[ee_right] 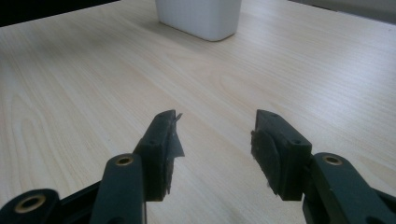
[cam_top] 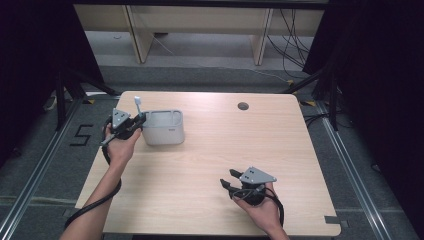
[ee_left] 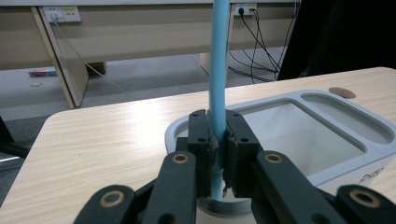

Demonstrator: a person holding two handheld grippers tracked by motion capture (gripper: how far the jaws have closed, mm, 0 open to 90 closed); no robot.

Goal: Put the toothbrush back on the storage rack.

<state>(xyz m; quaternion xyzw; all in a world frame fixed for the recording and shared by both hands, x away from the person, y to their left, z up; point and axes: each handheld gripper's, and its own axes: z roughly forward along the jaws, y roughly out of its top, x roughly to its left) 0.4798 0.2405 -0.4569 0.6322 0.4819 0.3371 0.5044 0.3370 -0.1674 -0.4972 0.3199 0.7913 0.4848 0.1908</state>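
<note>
A light blue rod (ee_left: 218,56) with a pale head (cam_top: 137,101) stands upright in my left gripper (ee_left: 217,126), which is shut on its lower part. Its bottom end sits in the round compartment at the left end of a grey-white holder (ee_left: 327,140). In the high view the left gripper (cam_top: 141,120) is at the holder's (cam_top: 164,127) left side, at the table's back left. My right gripper (cam_top: 226,177) rests low near the front right of the table. It (ee_right: 217,126) is open with nothing between its jaws and points towards the holder (ee_right: 201,18).
The light wooden table (cam_top: 215,150) has a round cable hole (cam_top: 243,106) near its back edge. The holder has a large square compartment (ee_left: 299,135) and a narrower one (ee_left: 343,114). Desk legs and cables (cam_top: 290,40) are on the floor beyond.
</note>
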